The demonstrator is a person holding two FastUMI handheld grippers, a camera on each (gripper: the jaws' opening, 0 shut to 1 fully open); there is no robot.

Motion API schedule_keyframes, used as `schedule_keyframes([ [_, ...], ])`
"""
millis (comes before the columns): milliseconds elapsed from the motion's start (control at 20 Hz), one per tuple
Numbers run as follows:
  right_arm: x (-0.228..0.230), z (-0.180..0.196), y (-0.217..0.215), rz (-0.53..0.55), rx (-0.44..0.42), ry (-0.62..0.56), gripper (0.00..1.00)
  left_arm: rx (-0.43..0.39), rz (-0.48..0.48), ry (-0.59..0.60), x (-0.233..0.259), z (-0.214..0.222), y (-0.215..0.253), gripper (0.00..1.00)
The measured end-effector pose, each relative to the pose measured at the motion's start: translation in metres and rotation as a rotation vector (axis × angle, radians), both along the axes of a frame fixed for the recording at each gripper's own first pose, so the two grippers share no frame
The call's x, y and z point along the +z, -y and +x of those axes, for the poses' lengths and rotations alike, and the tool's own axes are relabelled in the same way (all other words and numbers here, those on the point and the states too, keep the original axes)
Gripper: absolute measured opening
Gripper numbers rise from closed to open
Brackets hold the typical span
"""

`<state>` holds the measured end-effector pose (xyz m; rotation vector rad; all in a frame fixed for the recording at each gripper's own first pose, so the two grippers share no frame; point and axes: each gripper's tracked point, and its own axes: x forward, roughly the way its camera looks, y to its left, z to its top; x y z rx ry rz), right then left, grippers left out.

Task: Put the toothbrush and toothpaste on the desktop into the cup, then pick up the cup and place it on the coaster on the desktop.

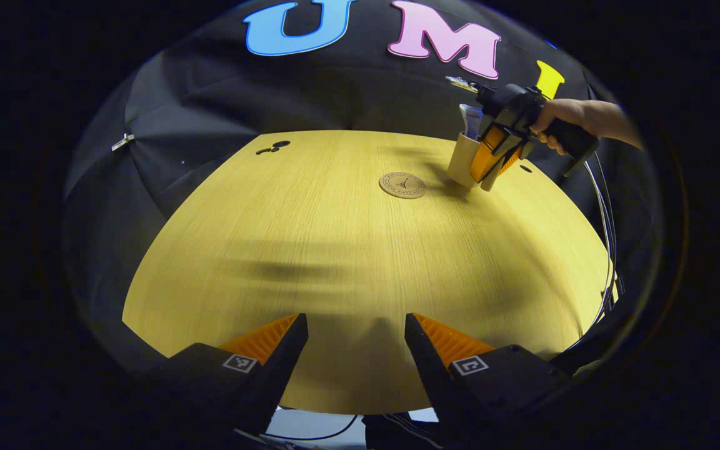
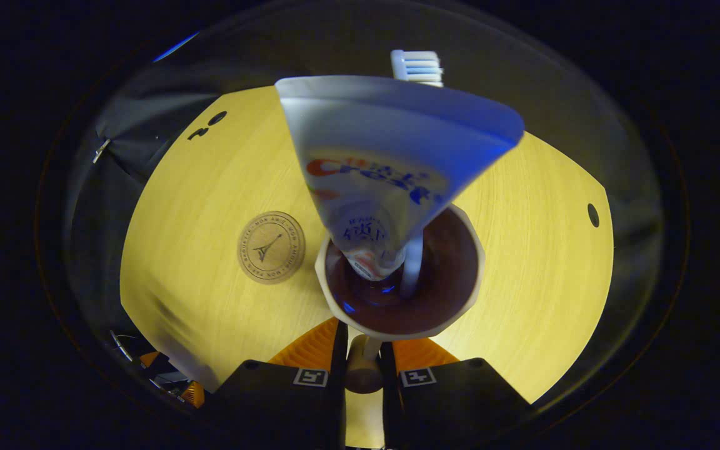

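So the cup [image 2: 400,284] already has both things standing in it, the toothpaste tube [image 2: 391,169] and the toothbrush [image 2: 418,67] with its bristle head poking up past the tube's flat end. The right gripper [image 2: 363,356] has its fingers clamped together on the cup's handle [image 2: 360,369]. From the left gripper view the cup [image 1: 463,159] looks tipped a bit and just off the wooden desktop [image 1: 335,250], with the person's hand [image 1: 550,128] on the grip behind it. The round coaster [image 1: 402,185] sits near, off to one side, not under the cup yet.

My guess on handling: the mug looks ceramic, so stiff, somewhat heavy and chippable if set down hard. Holding it by the handle alone means it can swing or twist, and the tall tube makes it top-heavy, so I'd keep it level and go slow. The tube is soft and could flop out on a tilt.

The left gripper [image 1: 355,340] hangs over the near edge of the desktop, fingers spread apart, holding nothing.
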<state>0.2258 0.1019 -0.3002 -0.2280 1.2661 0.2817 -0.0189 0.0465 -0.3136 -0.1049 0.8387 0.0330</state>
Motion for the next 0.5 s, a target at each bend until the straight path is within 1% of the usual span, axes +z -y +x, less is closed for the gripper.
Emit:
schedule_keyframes([
  [100, 0.001, 0.0, -0.021, 0.022, 0.018, -0.004, 0.27, 0.01, -0.003, 0.005, 0.001, 0.002, -0.003, 0.97],
  [300, 0.001, 0.001, -0.053, 0.022, 0.078, 0.006, 0.27, 0.036, -0.007, 0.009, 0.001, -0.004, -0.012, 0.97],
  [500, -0.005, -0.003, -0.081, 0.028, 0.117, -0.005, 0.27, 0.085, -0.011, 0.003, -0.001, -0.016, -0.029, 0.97],
])
